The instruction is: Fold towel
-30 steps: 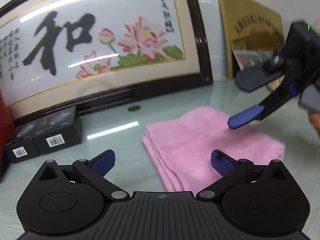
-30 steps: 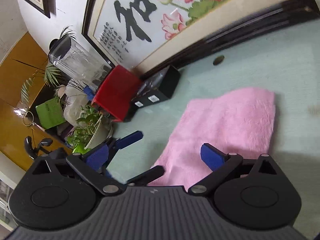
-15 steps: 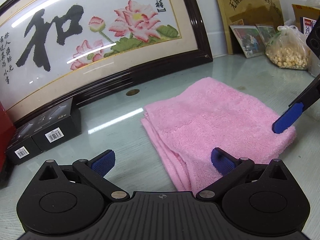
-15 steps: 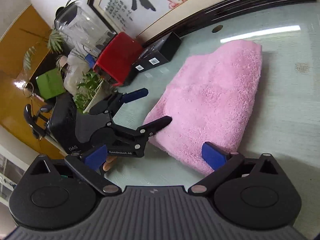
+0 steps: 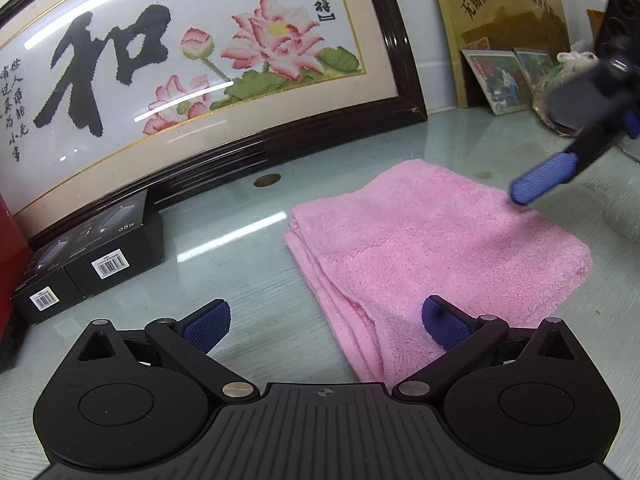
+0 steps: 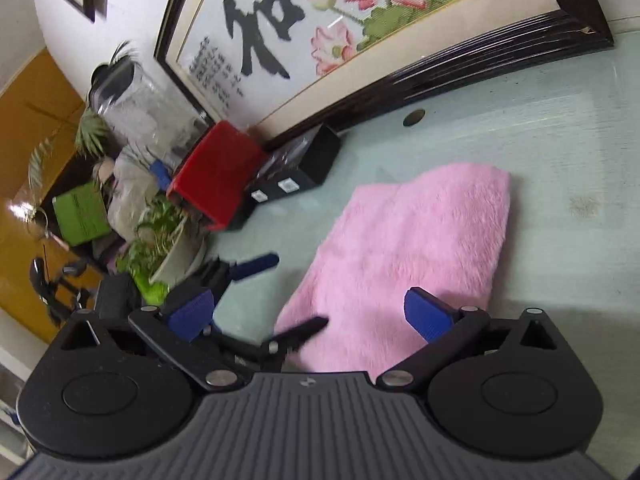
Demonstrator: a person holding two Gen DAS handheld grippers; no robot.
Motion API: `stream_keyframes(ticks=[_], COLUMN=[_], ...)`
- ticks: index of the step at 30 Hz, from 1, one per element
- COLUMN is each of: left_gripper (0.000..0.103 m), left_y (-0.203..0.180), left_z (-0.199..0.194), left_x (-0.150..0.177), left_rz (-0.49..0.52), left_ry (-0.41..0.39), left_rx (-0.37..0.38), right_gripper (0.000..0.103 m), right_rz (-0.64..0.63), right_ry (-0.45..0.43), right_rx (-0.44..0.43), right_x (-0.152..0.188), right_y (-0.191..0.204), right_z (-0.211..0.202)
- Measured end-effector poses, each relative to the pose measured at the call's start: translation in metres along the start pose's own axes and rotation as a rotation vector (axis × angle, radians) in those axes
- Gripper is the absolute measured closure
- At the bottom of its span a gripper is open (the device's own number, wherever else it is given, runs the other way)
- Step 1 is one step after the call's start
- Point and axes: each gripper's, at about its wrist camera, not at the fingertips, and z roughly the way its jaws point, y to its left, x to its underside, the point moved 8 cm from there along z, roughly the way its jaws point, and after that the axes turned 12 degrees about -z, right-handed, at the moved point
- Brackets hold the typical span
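Your pink towel (image 5: 432,240) lies folded in layers mid-table on the glass. It's soft, light and floppy, so pinch all layers at a corner. Both your left gripper (image 5: 326,320) and right gripper (image 6: 308,314) gape, empty.

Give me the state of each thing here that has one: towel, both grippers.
Towel: folded in layers, lying flat on the table.
Left gripper: open, holding nothing, one finger over the towel's near edge.
Right gripper: open, holding nothing, over the towel.
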Motion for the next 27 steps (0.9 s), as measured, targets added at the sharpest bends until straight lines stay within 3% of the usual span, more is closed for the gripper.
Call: stream_keyframes(ticks=[2, 6, 9, 12, 17, 21, 25, 27], left_gripper=[0.0, 0.0, 0.0, 0.0, 0.0, 0.0, 0.0, 0.0], left_y=[0.001, 0.002, 0.004, 0.009, 0.042, 0.067, 0.075, 0.075], left_z=[0.0, -0.001, -0.003, -0.006, -0.012, -0.013, -0.01, -0.009], left_x=[0.0, 0.001, 0.0, -0.001, -0.01, -0.015, -0.015, -0.015], left_rz=[0.0, -0.001, -0.003, -0.008, -0.118, -0.224, -0.244, -0.244], left_ry=[0.005, 0.014, 0.016, 0.01, -0.012, -0.019, -0.021, -0.02], left_rx=[0.002, 0.004, 0.002, -0.011, -0.088, -0.149, -0.201, -0.204], right_gripper=[0.001, 0.0, 0.0, 0.0, 0.0, 0.0, 0.002, 0.002], right_rz=[0.009, 0.041, -0.004, -0.031, -0.121, -0.367, -0.641, -0.711], right_ry=[0.038, 0.037, 0.002, 0.049, 0.067, 0.06, 0.115, 0.148], right_rx=[0.072, 0.057, 0.033, 0.039, 0.143, 0.273, 0.405, 0.395], right_x=[0.001, -0.001, -0.008, -0.005, 0.006, 0.02, 0.045, 0.056], right_y=[-0.015, -0.015, -0.003, 0.0, 0.011, 0.042, 0.075, 0.089], right_z=[0.02, 0.024, 0.021, 0.037, 0.042, 0.034, 0.045, 0.051])
